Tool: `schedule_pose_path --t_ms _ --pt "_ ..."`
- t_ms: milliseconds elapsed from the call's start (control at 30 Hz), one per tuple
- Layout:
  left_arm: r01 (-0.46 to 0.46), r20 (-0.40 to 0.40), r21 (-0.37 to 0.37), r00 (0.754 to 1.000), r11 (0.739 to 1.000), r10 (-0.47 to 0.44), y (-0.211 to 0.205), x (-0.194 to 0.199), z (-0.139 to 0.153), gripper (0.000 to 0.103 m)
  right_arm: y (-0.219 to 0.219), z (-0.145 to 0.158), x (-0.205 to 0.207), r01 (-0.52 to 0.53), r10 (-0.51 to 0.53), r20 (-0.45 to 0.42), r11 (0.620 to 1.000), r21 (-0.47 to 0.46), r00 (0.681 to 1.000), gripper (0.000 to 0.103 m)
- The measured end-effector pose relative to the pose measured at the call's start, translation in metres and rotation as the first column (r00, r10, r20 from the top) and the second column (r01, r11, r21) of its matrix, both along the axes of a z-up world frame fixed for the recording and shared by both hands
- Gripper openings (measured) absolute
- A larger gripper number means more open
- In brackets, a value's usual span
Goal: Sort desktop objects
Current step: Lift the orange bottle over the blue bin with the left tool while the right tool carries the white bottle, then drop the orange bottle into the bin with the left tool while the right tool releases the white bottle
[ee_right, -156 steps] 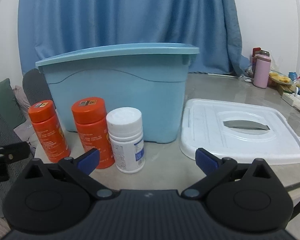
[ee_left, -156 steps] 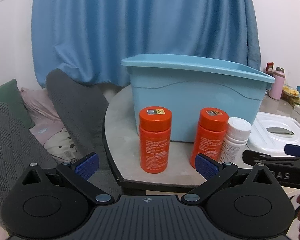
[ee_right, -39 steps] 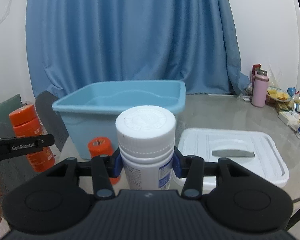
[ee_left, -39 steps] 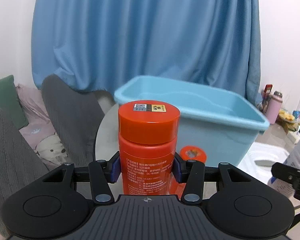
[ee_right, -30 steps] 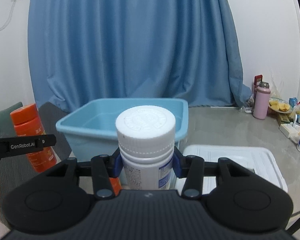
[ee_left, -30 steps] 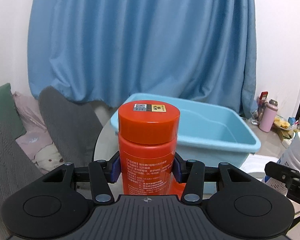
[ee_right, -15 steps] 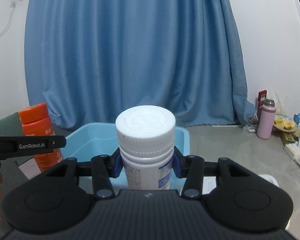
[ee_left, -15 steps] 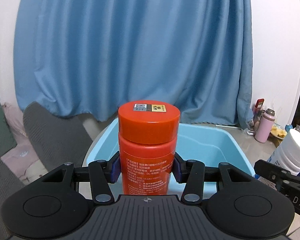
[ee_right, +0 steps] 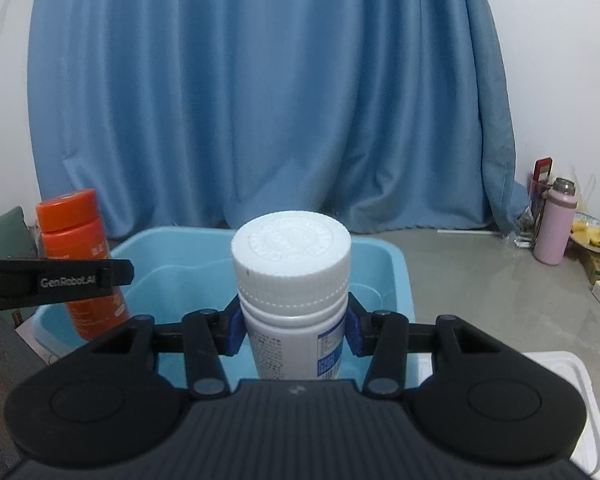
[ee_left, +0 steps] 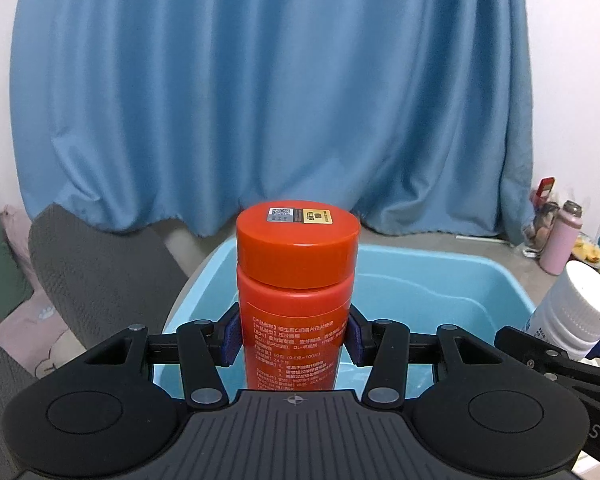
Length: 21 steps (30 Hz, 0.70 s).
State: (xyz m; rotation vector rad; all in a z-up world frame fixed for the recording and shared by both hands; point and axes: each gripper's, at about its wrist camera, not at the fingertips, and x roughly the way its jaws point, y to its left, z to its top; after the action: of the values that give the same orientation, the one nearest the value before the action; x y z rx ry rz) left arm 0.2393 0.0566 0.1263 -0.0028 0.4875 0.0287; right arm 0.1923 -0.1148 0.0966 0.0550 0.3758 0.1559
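My left gripper [ee_left: 293, 336] is shut on an upright orange bottle [ee_left: 296, 280] with an orange cap, held over the near left part of the light blue bin [ee_left: 480, 268]. My right gripper [ee_right: 294, 334] is shut on an upright white bottle [ee_right: 292, 276] with a ribbed white cap, held over the bin [ee_right: 396, 264]. In the left wrist view the white bottle [ee_left: 576, 312] shows at the right edge. The orange bottle [ee_right: 78, 256] appears at the left in the right wrist view, behind the other gripper's black finger. The bin's inside looks bare where it shows.
A white bin lid [ee_right: 572, 376] lies on the grey table [ee_right: 480, 280] right of the bin. A pink flask [ee_right: 558, 224], a snack plate and small boxes crowd the table's far right. A blue curtain hangs behind. A grey chair back [ee_left: 100, 280] and cushions stand left.
Both grippers have carried their bottles forward from in front of the bin to over its opening. The second orange bottle on the table has dropped out of sight below.
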Motion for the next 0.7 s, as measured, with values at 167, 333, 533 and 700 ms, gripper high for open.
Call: schedule_pose_path --t_ms 167,333,533,700 --pt "0.005 -0.023 0.023 1.0 1.0 -0.004 0.004 0.009 -0.01 0.05 0.001 -0.01 0.012 0.016 -0.017 -0.046 1.0 -0.014 0.999 0.048" --pt "-0.024 -0.064 0.013 0.998 1.0 0.025 0.01 0.016 -0.019 0.063 -0.002 -0.017 0.021 0.032 -0.036 -0.119 0.999 -0.032 0.992 0.066" --pt "-0.039 -0.006 0.004 0.999 0.999 0.039 0.013 0.002 -0.009 0.09 0.001 -0.005 0.004 0.005 -0.007 -0.052 0.999 -0.035 0.999 0.083" --pt "-0.042 0.023 0.014 0.999 0.999 0.042 0.005 -0.017 0.0 0.09 0.0 0.006 -0.011 0.003 -0.004 -0.021 1.0 -0.02 1.0 0.083"
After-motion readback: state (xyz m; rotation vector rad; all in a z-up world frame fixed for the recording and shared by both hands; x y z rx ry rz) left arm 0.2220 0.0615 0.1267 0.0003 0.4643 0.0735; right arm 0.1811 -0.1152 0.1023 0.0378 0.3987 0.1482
